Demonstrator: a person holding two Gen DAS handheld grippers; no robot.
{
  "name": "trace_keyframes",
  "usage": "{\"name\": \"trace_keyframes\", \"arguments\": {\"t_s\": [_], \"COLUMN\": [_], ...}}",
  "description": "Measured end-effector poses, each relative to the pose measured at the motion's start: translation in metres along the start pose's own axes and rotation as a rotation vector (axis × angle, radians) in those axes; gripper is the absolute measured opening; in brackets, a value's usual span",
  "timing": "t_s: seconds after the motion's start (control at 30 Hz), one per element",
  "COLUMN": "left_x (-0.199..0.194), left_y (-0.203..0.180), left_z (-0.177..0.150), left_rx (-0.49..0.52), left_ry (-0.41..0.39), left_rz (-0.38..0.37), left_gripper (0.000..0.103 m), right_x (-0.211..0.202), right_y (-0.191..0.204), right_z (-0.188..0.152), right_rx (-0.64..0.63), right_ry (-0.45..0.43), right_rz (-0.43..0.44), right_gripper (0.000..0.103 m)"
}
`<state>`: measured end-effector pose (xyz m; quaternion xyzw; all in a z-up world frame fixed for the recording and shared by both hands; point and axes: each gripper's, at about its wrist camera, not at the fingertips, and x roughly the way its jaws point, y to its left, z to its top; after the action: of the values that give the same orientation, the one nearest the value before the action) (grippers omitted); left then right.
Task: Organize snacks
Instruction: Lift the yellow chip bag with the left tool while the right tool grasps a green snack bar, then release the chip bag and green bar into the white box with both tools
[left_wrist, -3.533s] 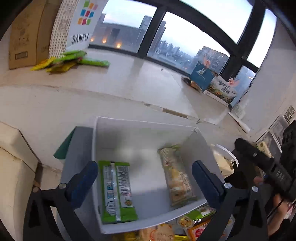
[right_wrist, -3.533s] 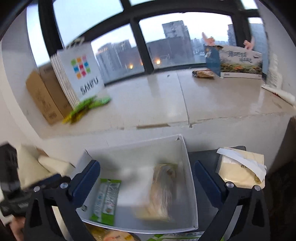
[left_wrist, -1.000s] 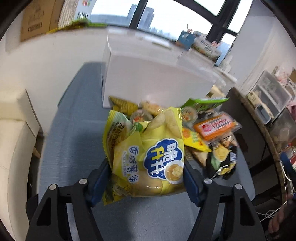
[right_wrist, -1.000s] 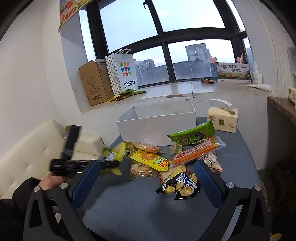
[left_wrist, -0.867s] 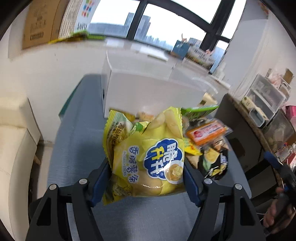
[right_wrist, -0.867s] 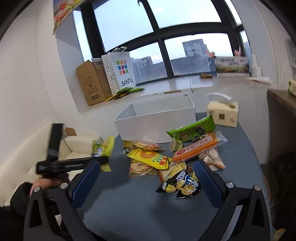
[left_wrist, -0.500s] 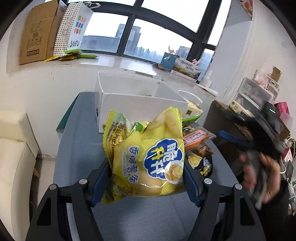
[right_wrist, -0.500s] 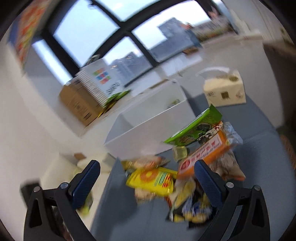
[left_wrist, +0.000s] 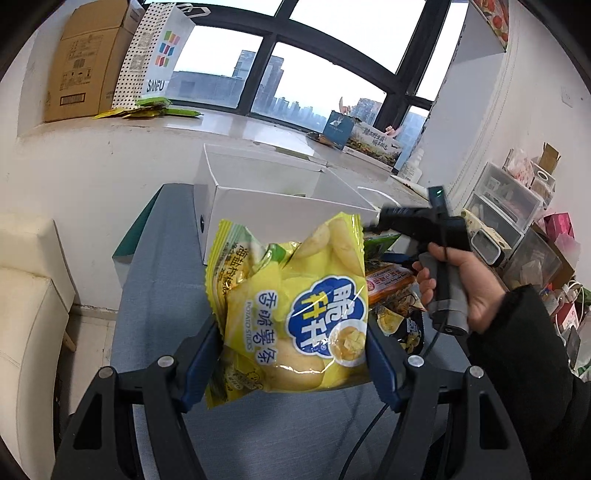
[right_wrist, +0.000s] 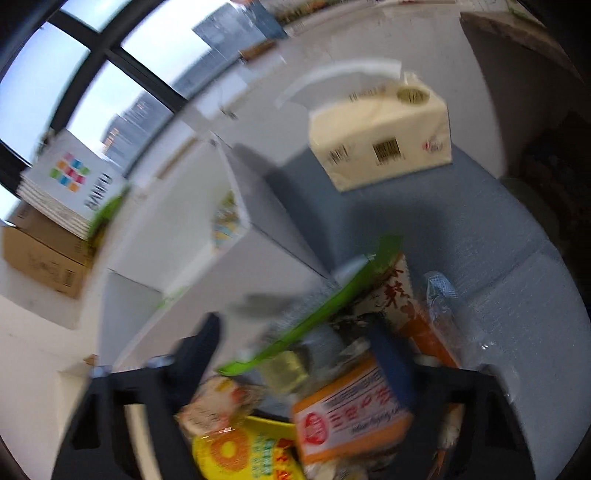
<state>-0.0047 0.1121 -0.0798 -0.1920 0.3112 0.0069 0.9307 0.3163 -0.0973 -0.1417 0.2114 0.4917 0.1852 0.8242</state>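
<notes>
My left gripper (left_wrist: 291, 354) is clenched on the yellow chip bag (left_wrist: 295, 306), held above the table (left_wrist: 155, 280) before the white box (left_wrist: 280, 206). My right gripper (right_wrist: 295, 354) (blurred) hangs spread over the snack pile (right_wrist: 332, 398), green packet (right_wrist: 317, 314) between its fingers.

Yellow chip bag (left_wrist: 295, 314) read "POTATO STICKS" w/ Chinese characters. White paper bag (left_wrist: 159, 55) on windowsill read "SANFU". Other labels too blurred to read.
</notes>
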Motion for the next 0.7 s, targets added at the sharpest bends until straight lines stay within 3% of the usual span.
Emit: {"name": "trace_keyframes", "arguments": {"t_s": [0.03,0.07,0.13,0.2,0.37,0.53,0.7], "left_x": [-0.001,-0.001,-0.002,-0.002,0.000,0.009,0.028], "left_y": [0.001,0.002,0.005,0.008,0.002,-0.006,-0.018], "left_z": [0.000,0.000,-0.001,-0.001,0.000,0.017,0.070], "left_rx": [-0.002,-0.005,-0.010,-0.018,-0.014,0.004,0.027], "left_ry": [-0.001,-0.003,-0.003,-0.004,-0.006,-0.013,-0.054], "left_rz": [0.001,0.001,0.001,0.000,-0.014,-0.045,-0.072], "left_gripper": [0.076,0.076,0.076,0.076,0.076,0.076,0.076], "right_x": [0.003,0.002,-0.006,-0.019,-0.056,-0.107,-0.147], "right_y": [-0.004,-0.007,-0.010,-0.014,-0.020,-0.006,0.042], "right_z": [0.000,0.000,-0.002,-0.005,-0.018,-0.029,-0.024], "right_rx": [0.010,0.022,0.016,0.010,-0.002,-0.128,-0.377], "right_ry": [0.009,0.005,-0.013,-0.046,-0.087,-0.163,-0.298], "right_rz": [0.033,0.071,0.094,0.117,0.275,0.385,0.355], "right_gripper": [0.032,0.031,0.017,0.013,0.012,0.012,0.012]}}
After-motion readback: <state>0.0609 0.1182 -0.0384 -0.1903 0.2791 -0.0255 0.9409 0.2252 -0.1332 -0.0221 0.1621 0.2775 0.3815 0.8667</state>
